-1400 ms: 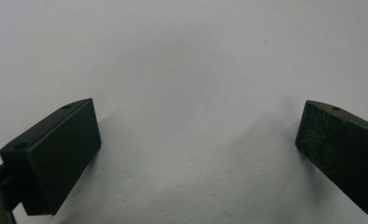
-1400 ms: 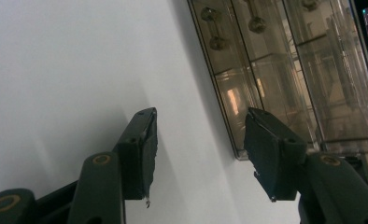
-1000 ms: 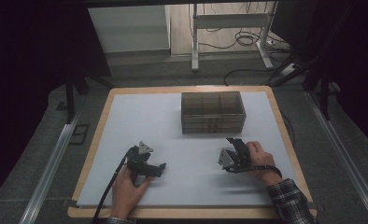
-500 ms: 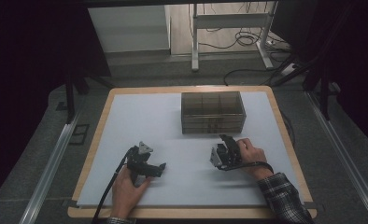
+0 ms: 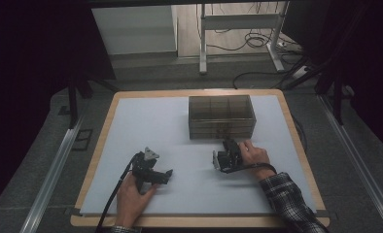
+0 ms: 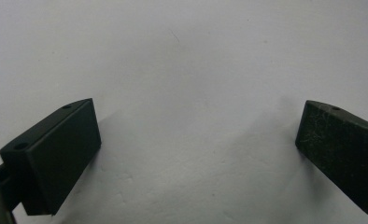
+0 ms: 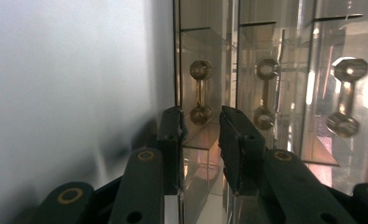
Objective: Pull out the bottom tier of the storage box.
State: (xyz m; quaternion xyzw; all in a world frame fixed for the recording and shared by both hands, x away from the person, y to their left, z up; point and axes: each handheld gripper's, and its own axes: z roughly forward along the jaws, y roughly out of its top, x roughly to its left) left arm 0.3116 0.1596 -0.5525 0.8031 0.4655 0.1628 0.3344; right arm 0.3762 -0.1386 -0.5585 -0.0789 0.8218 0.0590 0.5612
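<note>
1. Two hands come in at the near edge of the table: the left hand [image 5: 131,196] holds the left gripper [image 5: 166,174], and the right hand [image 5: 254,156], in a plaid sleeve [image 5: 289,204], holds the right gripper [image 5: 225,143].
2. The left gripper lies low over the white mat [image 5: 180,141], well short of the box. In the left gripper view its two black jaws stand far apart, with nothing but bare mat between them.
3. The right gripper lies on its side, just in front of the box's near face. In the right gripper view its jaws are close to each other with a narrow gap left; the lower knob of one handle [image 7: 200,92] shows in that gap. Whether the jaws touch it, I cannot tell.
4. One clear, smoke-tinted drawer box [image 5: 221,116] stands on the far middle of the mat. From above its top shows three compartments side by side.
5. The right gripper view shows three brass-coloured, dumbbell-shaped handles on the box front: the one at the jaws, a second [image 7: 265,93] beside it, and a third [image 7: 345,95] farther along.
6. One wooden table edge [image 5: 104,131] frames the mat.
</note>
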